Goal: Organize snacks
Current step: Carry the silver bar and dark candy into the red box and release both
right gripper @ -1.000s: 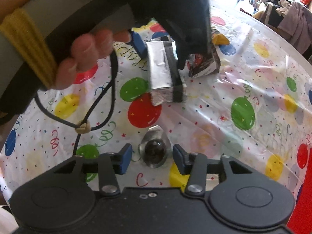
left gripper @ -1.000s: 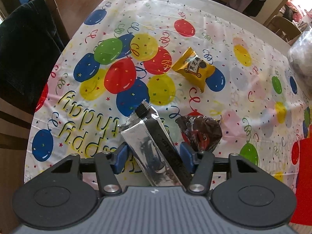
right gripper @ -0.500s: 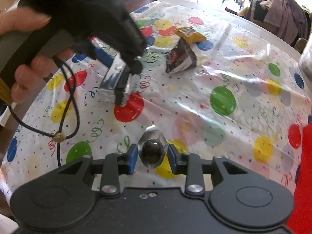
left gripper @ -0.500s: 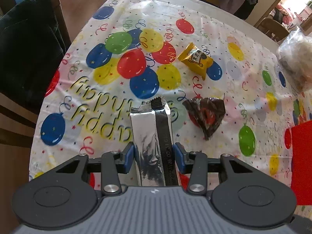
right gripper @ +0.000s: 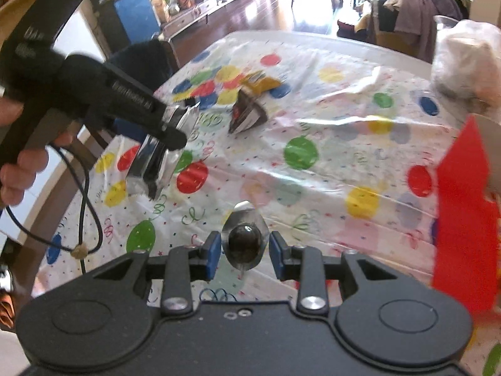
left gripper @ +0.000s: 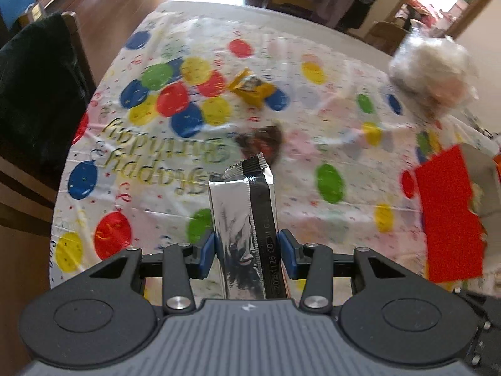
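Left gripper [left gripper: 247, 252] clamped on silver-and-black bar wrapper [left gripper: 242, 219], lifted above balloon tablecloth [left gripper: 313, 219]. Right gripper [right gripper: 241, 250] pinched on small foil-wrapped round candy [right gripper: 243, 244], also raised. Yellow packet [left gripper: 253, 89] and dark brown packet [left gripper: 261, 142] lying on cloth, near each other, apart. Red box [left gripper: 451, 216] at right edge.

The red box [left gripper: 451, 216] runs off the right edge; motion blur smears the brown wrapper [left gripper: 261, 142] and the yellow packet [left gripper: 253, 89].
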A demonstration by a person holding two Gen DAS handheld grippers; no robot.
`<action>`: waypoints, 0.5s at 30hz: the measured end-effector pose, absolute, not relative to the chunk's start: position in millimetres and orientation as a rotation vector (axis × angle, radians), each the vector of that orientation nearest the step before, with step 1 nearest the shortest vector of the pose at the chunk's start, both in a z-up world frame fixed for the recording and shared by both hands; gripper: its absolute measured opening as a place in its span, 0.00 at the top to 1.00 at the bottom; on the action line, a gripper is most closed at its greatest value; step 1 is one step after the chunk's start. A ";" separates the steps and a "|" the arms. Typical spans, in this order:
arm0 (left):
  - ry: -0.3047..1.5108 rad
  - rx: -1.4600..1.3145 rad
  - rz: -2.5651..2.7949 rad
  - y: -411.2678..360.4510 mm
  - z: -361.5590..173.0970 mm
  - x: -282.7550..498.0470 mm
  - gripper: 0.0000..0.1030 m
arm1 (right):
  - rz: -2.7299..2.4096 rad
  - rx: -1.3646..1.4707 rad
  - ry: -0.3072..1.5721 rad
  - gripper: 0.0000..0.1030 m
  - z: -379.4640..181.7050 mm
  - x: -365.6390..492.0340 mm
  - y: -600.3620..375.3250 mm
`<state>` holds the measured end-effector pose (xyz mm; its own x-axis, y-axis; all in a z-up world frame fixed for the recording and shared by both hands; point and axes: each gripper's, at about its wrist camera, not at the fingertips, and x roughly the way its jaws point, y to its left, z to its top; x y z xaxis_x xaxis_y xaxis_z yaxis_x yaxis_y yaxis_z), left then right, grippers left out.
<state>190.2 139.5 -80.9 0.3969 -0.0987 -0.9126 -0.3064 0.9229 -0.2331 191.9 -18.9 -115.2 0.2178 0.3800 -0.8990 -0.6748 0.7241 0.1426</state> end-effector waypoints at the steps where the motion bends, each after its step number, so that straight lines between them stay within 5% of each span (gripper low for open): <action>1: 1.157 -0.392 0.121 132.2 -75.8 189.1 0.58 | 0.744 -0.297 1.124 0.69 -109.2 192.1 -26.1; 15: 1.077 -0.275 -0.088 -8.3 -13.2 202.5 0.58 | 0.635 -0.206 1.034 0.69 -49.2 220.6 -146.1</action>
<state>202.5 -8.3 -13.2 0.4746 -0.2045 -0.8561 -0.0621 0.9624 -0.2643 220.6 -146.1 -49.2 0.3519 0.3928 -0.8496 -0.5802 0.8038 0.1314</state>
